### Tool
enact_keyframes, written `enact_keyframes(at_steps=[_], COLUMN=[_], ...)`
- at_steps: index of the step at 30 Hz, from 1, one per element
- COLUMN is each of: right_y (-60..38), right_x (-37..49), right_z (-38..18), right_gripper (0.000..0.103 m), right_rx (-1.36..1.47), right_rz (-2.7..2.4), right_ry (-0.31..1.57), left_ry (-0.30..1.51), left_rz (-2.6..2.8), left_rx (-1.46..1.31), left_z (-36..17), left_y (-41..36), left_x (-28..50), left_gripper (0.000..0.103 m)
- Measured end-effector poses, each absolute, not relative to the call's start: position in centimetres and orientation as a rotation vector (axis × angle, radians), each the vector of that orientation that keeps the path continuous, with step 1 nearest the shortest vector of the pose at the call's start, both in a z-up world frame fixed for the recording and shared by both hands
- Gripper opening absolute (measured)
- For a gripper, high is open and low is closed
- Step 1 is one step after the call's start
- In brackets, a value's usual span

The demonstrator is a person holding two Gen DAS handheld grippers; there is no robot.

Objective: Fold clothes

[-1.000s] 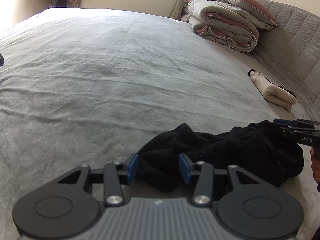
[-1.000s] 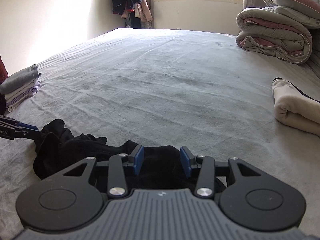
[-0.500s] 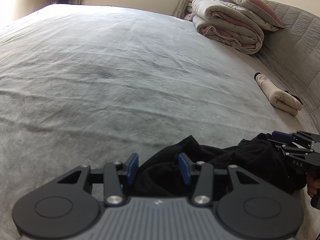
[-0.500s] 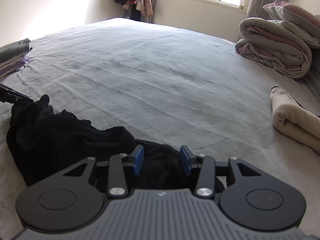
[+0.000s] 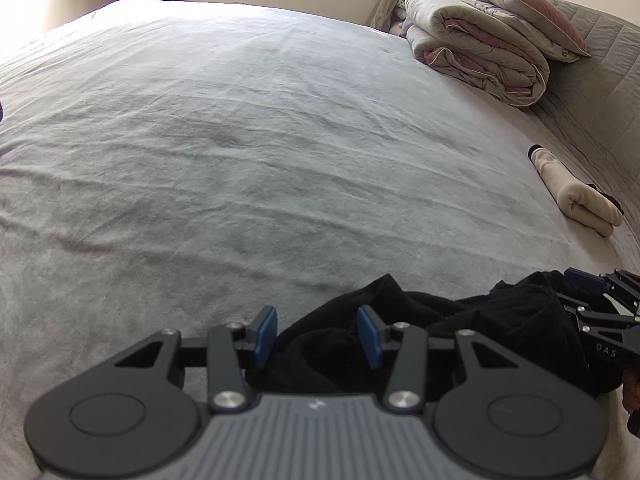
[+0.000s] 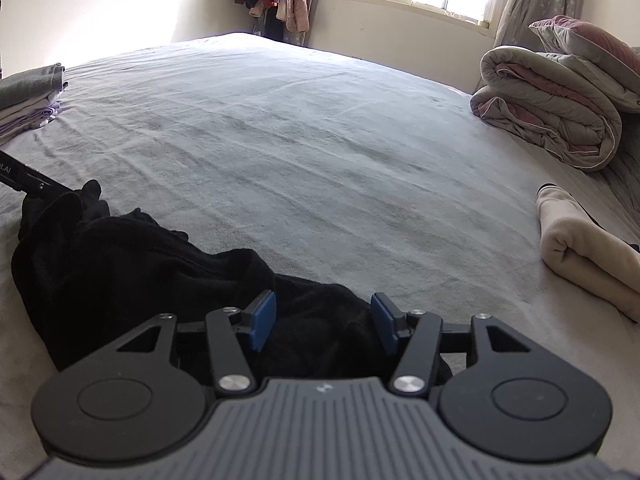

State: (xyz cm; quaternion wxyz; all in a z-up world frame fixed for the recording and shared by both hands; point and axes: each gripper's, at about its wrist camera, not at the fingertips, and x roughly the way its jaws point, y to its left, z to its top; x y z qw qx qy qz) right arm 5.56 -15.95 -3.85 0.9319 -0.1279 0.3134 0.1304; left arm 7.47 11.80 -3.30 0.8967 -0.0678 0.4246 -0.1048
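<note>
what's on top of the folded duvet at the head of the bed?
A grey-and-mauve pillow lies on the folded duvet, touching it. Whatever sits behind the duvet toward the curtain is covered; only a scrap of fabric shows there.

Black garment [image 5: 472, 332] crumpled in heap, lying at near bed edge.
</note>
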Motion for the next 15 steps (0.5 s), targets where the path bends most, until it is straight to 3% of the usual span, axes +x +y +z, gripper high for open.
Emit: enact_keyframes(at_steps=[1, 4, 6, 8, 15], right_y=[-15.8, -15.3, -15.0, -14.7, -16.6], right_x=[5.6, 5.5, 5.5, 5.5, 5.8], right_z=[-4.0, -4.3, -4.5, -4.7, -2.7], right_gripper=[0.057, 0.042, 0.025, 0.016, 0.011], right_rx=[-0.269, -0.291, -0.306, -0.321, -0.196], right_rz=[0.264, 0.254, 0.247, 0.240, 0.142], right_ry=[0.640, 0.635, 0.631, 0.628, 0.606], left_ry=[0.880, 0.886, 0.886, 0.886, 0.887], left_rz=[-0.218, -0.215, -0.215, -0.214, -0.209], left_rx=[-0.139, -0.124, -0.112, -0.109, -0.139], left_z=[-3.3, -3.6, -3.6, -3.6, -3.4], left_y=[11.7, 11.1, 10.6, 10.4, 10.8], left_x=[7.5, 7.6, 7.6, 7.5, 7.6], left_gripper=[0.045, 0.045, 0.045, 0.045, 0.045])
